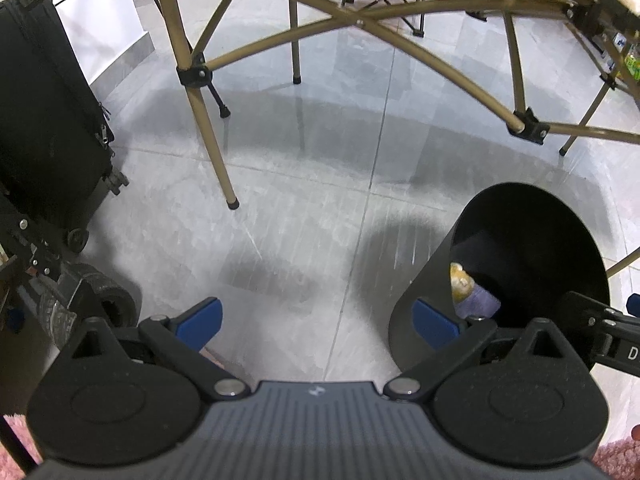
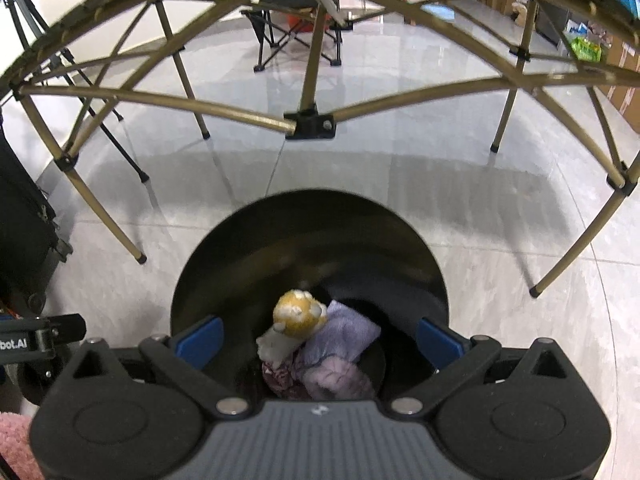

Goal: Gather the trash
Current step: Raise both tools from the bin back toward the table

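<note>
Black and round, the trash bin [image 2: 308, 240] stands on the grey tiled floor [image 2: 500, 240], just in front of a folding table frame with golden-brown tube legs [image 2: 192, 108]. Inside the bin, at the bottom, lies the collected trash: a yellow and white crumpled ball [image 2: 298, 314] on top, a lavender cloth-like piece [image 2: 348, 330] beside it on the right, a pale pink crumpled piece [image 2: 336, 378] below that, and a dark red patterned scrap [image 2: 280, 376] at the lower left. A whitish piece sits under the yellow ball; what it is I cannot tell.

Directly above the mouth of the bin hangs the right gripper [image 2: 320, 338]. Its two blue fingers [image 2: 200, 340] are spread wide, one over each side of the rim, and nothing is between them; the trash lies lower, inside the bin.

To the left of the bin is the left gripper [image 1: 318, 322], over the bare floor. Its blue fingers [image 1: 202, 320] are also spread apart and hold nothing. Its right finger appears in front of the outer wall of the bin [image 1: 420, 280]; whether it touches the wall I cannot tell.

Farther to the left stands a black suitcase [image 1: 48, 120] on small wheels, with some black equipment beside it. Behind the table frame a folding camp chair [image 2: 296, 36] is on the floor. A pink fluffy rug [image 2: 14, 440] shows at the lower edge.
</note>
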The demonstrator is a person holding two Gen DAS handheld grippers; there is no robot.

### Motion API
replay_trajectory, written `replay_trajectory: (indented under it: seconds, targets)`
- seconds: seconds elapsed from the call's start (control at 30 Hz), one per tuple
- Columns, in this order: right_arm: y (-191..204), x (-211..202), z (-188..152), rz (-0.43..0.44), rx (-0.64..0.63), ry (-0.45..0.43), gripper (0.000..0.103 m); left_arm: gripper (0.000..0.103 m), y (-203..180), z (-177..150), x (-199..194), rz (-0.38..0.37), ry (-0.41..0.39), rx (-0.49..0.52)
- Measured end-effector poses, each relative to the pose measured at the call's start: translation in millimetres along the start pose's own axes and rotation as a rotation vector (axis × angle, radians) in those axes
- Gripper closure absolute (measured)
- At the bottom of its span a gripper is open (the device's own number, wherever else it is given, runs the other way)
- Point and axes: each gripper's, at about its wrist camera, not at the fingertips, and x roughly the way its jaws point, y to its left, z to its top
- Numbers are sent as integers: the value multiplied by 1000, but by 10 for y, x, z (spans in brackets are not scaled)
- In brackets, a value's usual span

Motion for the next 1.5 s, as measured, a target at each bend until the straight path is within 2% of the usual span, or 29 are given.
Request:
replay_trajectory:
  seconds: [0.4,0.7,0.97,1.5]
  targets:
    - [-89,-421,68,9,-11,-139,0,0,-63,96,-328,-42,-100,-18]
    - [-200,-880,197,83,9,-296,0,0,-114,257,-714,-73,-205,-43]
    - [-309,-1211,354,104,23,-431,0,0,-208,447,-1000,-77,-297,-28]
    - [-561,-1487,981,45,14,-610,0,0,-501,1090,-1296,-93,-416,-54]
